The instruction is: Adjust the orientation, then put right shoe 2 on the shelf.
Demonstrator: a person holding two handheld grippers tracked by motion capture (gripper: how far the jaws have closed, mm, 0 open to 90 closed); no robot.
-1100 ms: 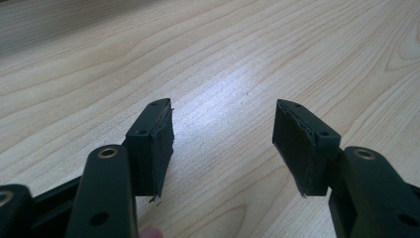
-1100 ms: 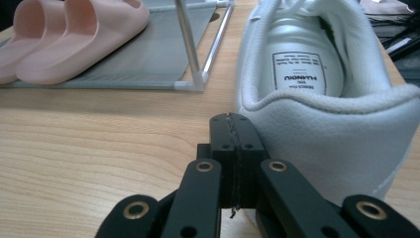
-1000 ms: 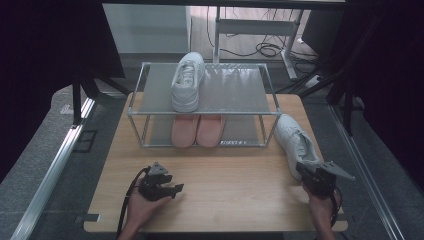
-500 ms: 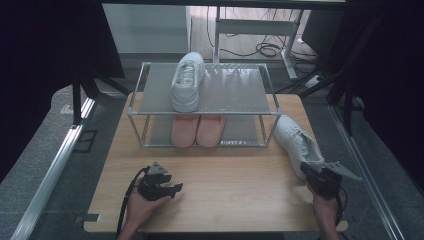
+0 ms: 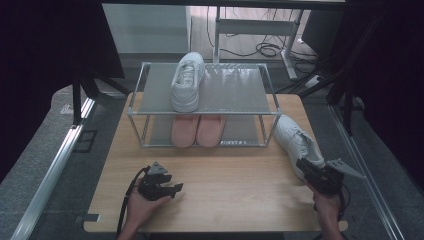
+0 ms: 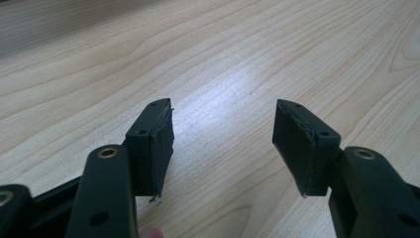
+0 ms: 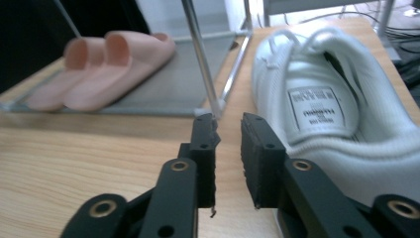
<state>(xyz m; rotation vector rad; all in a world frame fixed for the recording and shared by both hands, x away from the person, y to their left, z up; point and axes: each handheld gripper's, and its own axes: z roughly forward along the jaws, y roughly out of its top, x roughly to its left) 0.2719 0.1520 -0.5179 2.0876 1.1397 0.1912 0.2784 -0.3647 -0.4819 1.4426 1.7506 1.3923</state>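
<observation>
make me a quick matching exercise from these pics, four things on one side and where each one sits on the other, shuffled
Things:
1. white shoe by the right tongs
2. second white shoe
3. pink slippers
4. left tongs

Places:
A. lower shelf of the rack
B. near front left of the table, nothing between the jaws
C. top shelf of the rack
D. on the table, right of the rack

Pairs: 1-D, 2-C, 3-A, 4-B

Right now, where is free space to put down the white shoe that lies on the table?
The top shelf is bare right of the white shoe already on it. The table between the two tools is also bare. The lower shelf's middle holds pink slippers.
</observation>
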